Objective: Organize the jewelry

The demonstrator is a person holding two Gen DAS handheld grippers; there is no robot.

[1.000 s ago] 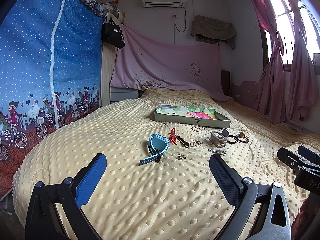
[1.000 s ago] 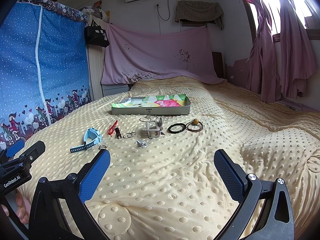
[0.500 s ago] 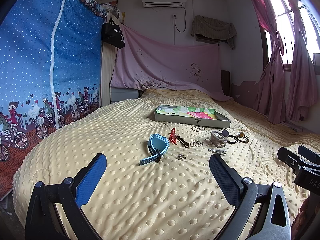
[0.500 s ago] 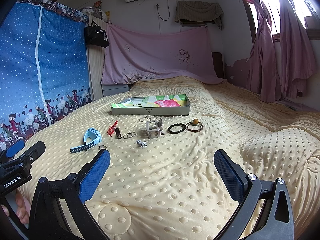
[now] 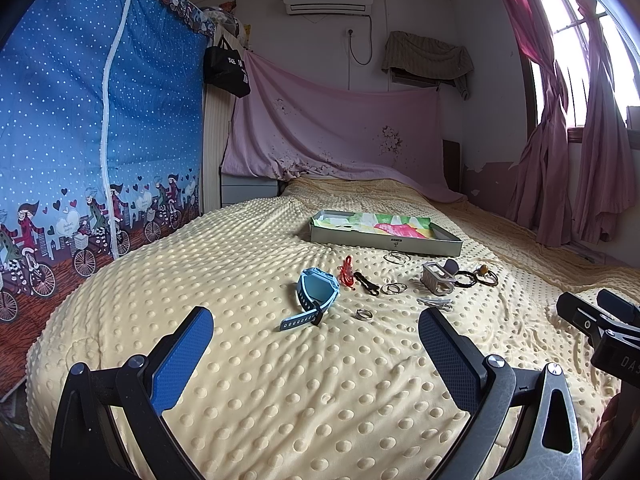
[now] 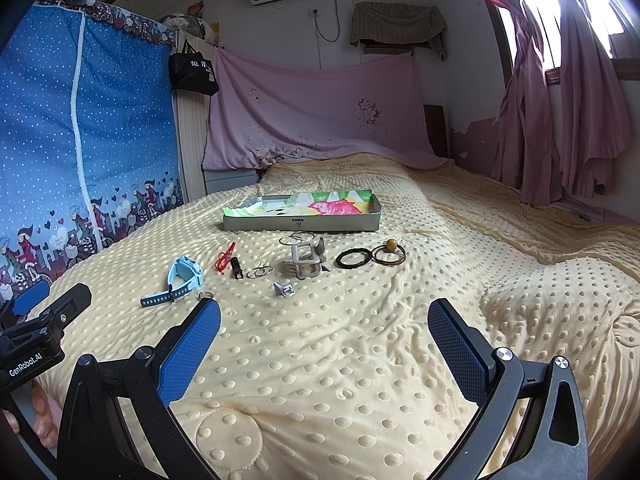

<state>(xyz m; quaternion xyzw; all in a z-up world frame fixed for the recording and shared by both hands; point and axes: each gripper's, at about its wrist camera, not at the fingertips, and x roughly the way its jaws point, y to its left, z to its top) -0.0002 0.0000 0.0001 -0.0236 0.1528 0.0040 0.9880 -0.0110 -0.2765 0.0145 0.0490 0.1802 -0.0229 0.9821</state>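
Note:
Jewelry lies scattered on the yellow dotted blanket [image 5: 256, 360]: a light blue watch [image 5: 316, 292] [image 6: 184, 278], a red cord [image 5: 347, 272], a black clasp [image 5: 366, 283], thin rings [image 5: 394, 289], a small silver ring [image 5: 364, 314], a grey hair claw [image 5: 438, 278] [image 6: 306, 260], a silver clip [image 6: 283, 289], a black hair band [image 6: 352, 259] and a bead band [image 6: 390, 254]. A shallow grey box [image 5: 384, 234] [image 6: 302, 212] with colourful lining sits behind them. My left gripper [image 5: 316, 332] and right gripper [image 6: 324, 326] are open and empty, short of the items.
A blue zip wardrobe [image 5: 80, 120] stands to the left of the bed. Purple curtains [image 5: 580, 160] hang at the right by the window. A pink sheet [image 5: 340, 136] drapes the headboard. The right gripper shows at the right edge of the left wrist view [image 5: 600, 328].

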